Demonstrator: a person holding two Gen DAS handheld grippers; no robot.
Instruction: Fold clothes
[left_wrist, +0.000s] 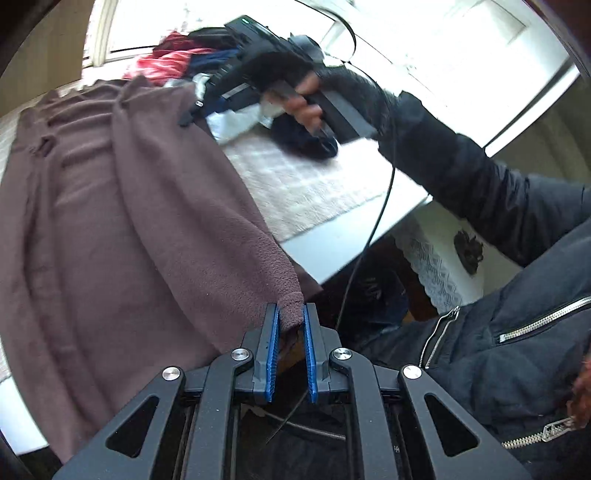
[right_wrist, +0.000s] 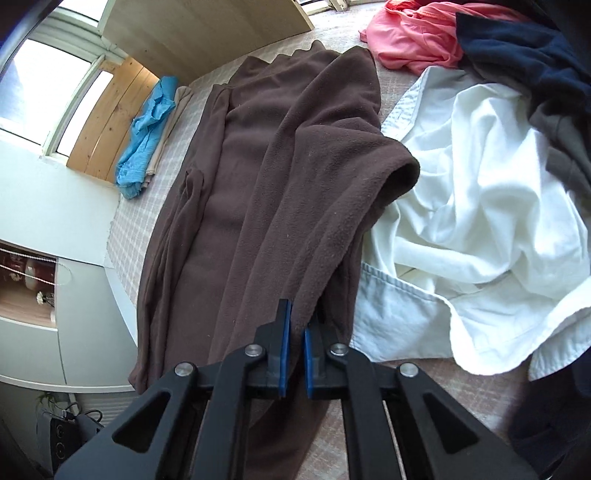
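Where left wrist misses it, white shirt (right_wrist: 461, 206) beside brown fleece (right_wrist: 266, 177).

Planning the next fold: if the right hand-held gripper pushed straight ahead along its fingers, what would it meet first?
Most likely the brown fleece garment that the right hand-held gripper already pinches; its fabric stretches directly ahead across the table.

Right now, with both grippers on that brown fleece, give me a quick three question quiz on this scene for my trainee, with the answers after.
1. True or false: the left gripper grips an edge of the brown fleece garment.
2. Which garment lies directly beside the fleece, by the right gripper? A: white shirt B: blue cloth C: pink garment
3. Fill in: the clothes lie on a checked ____.

Key: 1 true; 2 A; 3 tablecloth.
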